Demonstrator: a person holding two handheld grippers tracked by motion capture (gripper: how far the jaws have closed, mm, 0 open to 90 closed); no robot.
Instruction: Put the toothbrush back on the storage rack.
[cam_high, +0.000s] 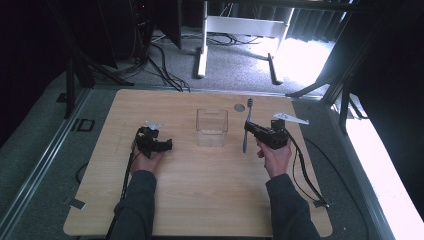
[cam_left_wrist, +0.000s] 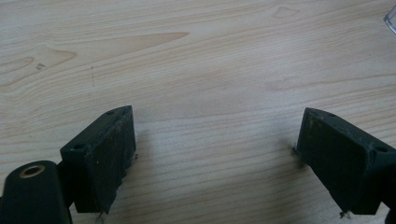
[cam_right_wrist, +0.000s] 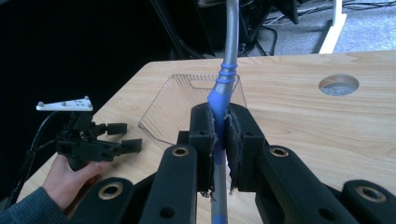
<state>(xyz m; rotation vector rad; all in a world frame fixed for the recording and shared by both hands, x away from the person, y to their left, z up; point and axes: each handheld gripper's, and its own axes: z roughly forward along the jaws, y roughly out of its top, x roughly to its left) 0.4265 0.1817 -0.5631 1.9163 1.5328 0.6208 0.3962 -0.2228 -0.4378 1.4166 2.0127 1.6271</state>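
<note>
A blue and grey toothbrush (cam_high: 246, 127) stands nearly upright to the right of a clear plastic box (cam_high: 212, 127). My right gripper (cam_high: 254, 129) is shut on the toothbrush's handle (cam_right_wrist: 219, 98), with the grey neck rising out of the top of the right gripper view. The clear box (cam_right_wrist: 187, 100) lies just beyond the jaws there. My left gripper (cam_high: 168, 145) rests low over the table, left of the box, its jaws wide apart. In the left gripper view its two black fingers (cam_left_wrist: 100, 156) frame bare wood, with nothing between them.
The wooden table (cam_high: 200, 200) has a round cable hole (cam_high: 239, 107) behind the box. A corner of the clear box (cam_left_wrist: 391, 18) peeks in at the top right of the left gripper view. Cables and a white desk frame (cam_high: 240, 30) lie on the floor beyond.
</note>
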